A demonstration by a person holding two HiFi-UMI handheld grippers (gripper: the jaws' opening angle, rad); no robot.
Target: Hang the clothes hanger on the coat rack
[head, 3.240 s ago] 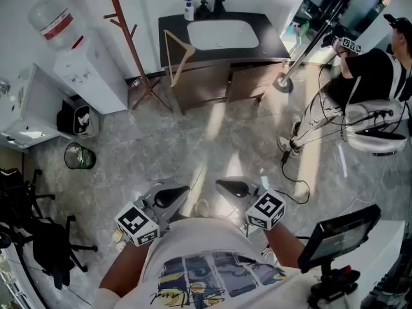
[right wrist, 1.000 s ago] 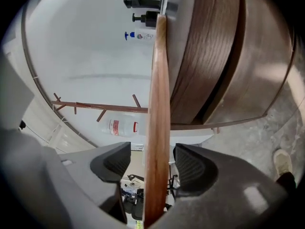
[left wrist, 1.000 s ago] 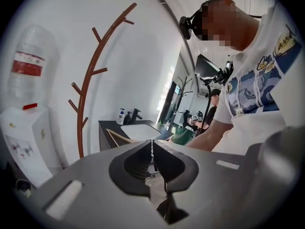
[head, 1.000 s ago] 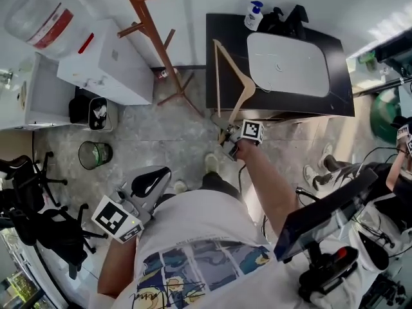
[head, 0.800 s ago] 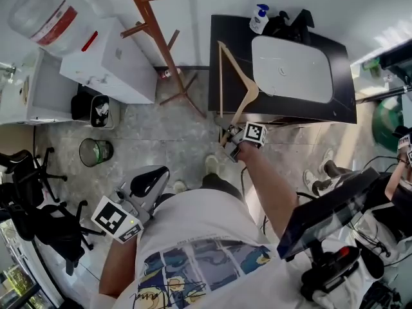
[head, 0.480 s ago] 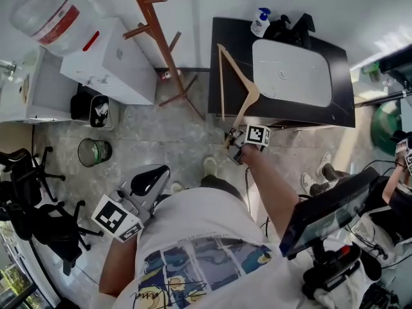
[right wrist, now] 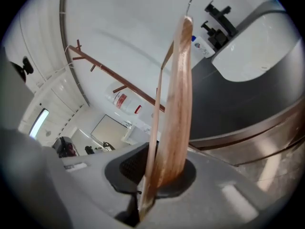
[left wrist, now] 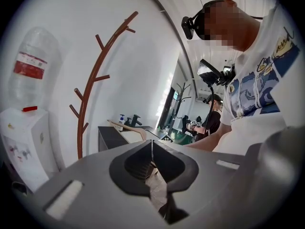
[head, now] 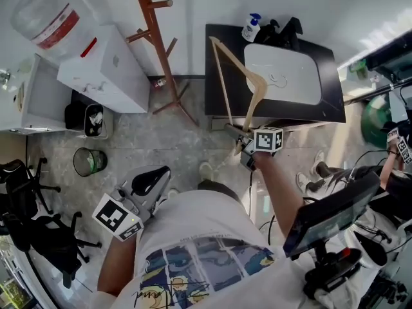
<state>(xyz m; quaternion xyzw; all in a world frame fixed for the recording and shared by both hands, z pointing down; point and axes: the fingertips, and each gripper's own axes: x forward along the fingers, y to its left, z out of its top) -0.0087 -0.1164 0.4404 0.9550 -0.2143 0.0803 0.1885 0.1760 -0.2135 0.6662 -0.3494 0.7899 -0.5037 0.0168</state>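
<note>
The wooden clothes hanger (head: 257, 82) stands upright in front of the black counter. My right gripper (head: 238, 135) has just closed its jaws and is shut on the hanger's lower corner. In the right gripper view the hanger (right wrist: 178, 104) rises from between the jaws (right wrist: 152, 175), its wire hook at the top. The brown coat rack (head: 153, 28) stands to the left of the hanger, against the wall, and also shows as a branched pole (left wrist: 95, 75). My left gripper (head: 154, 176) hangs low by my body, shut and empty (left wrist: 151, 159).
A white water dispenser (head: 96, 63) stands left of the rack. The black counter (head: 219, 102) holds a white sink and a soap bottle (head: 250, 26). A bin (head: 89, 161) and office chairs (head: 26, 217) are on the left, a monitor stand (head: 328, 211) on the right.
My right gripper has closed on the hanger's lower corner, risen and rolled. The hanger has come up with it and stands higher against the counter. The left gripper has stayed put.
</note>
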